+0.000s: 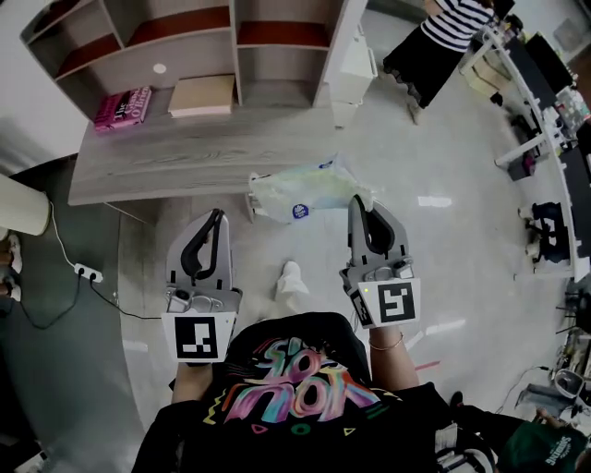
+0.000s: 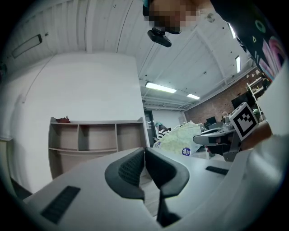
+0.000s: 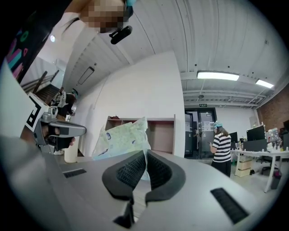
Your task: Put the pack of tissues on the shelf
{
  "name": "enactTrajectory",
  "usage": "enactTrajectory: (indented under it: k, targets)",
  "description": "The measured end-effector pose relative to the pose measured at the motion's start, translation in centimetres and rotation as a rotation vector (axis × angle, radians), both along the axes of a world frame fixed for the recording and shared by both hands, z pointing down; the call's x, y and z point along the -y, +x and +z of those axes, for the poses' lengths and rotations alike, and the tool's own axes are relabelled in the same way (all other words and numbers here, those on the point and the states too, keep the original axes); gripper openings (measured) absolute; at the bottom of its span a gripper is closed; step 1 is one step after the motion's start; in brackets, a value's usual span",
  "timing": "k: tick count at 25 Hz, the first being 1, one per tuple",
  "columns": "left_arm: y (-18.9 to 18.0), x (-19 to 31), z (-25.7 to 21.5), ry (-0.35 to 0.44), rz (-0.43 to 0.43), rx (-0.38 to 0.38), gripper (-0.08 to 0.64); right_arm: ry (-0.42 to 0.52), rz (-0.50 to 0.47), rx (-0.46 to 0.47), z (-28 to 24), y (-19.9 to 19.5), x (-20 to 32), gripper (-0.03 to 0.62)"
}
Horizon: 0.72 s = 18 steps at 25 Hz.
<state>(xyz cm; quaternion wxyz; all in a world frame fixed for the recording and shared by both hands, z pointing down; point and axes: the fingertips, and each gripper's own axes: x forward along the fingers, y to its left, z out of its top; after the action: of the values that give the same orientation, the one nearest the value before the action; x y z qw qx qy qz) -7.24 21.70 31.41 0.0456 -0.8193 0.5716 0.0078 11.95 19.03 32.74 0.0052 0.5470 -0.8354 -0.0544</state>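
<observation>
The pack of tissues (image 1: 300, 192) is a pale green-and-white plastic pack with a blue round label, hanging in the air in front of the wooden shelf (image 1: 233, 37). My right gripper (image 1: 355, 201) is shut on the pack's right edge. In the right gripper view the pack (image 3: 122, 137) rises from between the closed pads of that gripper (image 3: 145, 153), with the shelf (image 3: 162, 131) behind. My left gripper (image 1: 218, 214) is shut and holds nothing, a little to the left of the pack. Its own view shows the closed gripper (image 2: 144, 151), the pack (image 2: 178, 137) and the shelf (image 2: 95, 135).
A pink book (image 1: 123, 108) and a tan box (image 1: 201, 95) lie on the shelf's low wooden top (image 1: 185, 157). A person in a striped top (image 1: 457, 23) stands at the far right near desks (image 1: 545, 102). A power strip (image 1: 88, 272) lies on the floor at the left.
</observation>
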Motion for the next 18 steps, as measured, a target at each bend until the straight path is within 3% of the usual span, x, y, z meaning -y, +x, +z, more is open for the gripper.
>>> enactTrajectory:
  k: [10,14,18]
  targets:
    - [3.3,6.4,-1.2,0.042,-0.077,0.024,0.029,0.074,-0.084,-0.013,-1.6,2.8,7.3,0.018]
    - [3.9,8.3,-1.5,0.063,-0.11,0.031,0.029,0.046,-0.125,-0.016,-0.5,3.6,9.3,0.018]
    - [4.5,10.2,-1.4,0.042,-0.13,0.044,0.029,0.047,-0.128,0.054,-1.3,3.7,11.5,0.018]
